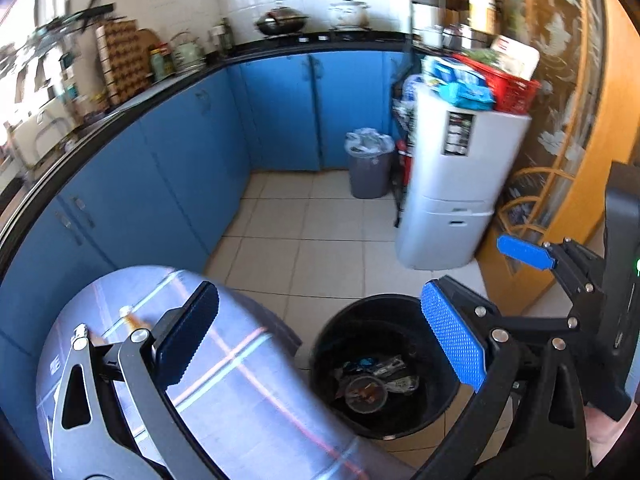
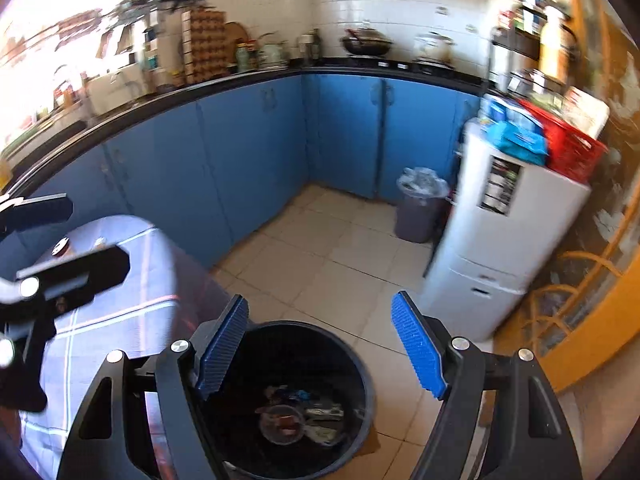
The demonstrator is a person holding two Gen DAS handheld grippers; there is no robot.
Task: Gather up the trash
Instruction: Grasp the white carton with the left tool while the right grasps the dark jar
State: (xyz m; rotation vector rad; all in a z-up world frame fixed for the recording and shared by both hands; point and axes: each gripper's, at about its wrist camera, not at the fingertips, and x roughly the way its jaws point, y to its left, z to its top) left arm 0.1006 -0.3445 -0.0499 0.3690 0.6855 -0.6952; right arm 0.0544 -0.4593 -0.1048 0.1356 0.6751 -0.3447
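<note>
A kitchen floor of pale tiles: my black trash bin (image 2: 296, 400) stands beside the cloth-covered table (image 2: 132, 304), wrappers and a shallow round container (image 2: 282, 424) at its bottom. My left gripper (image 1: 320, 340) gapes wide, my right gripper (image 2: 320, 352) spread, both empty. That trash looks light and crinkly; I'd pinch the container's stiffer rim.

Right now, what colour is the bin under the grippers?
Black bin, shown best in the right wrist view.
</note>
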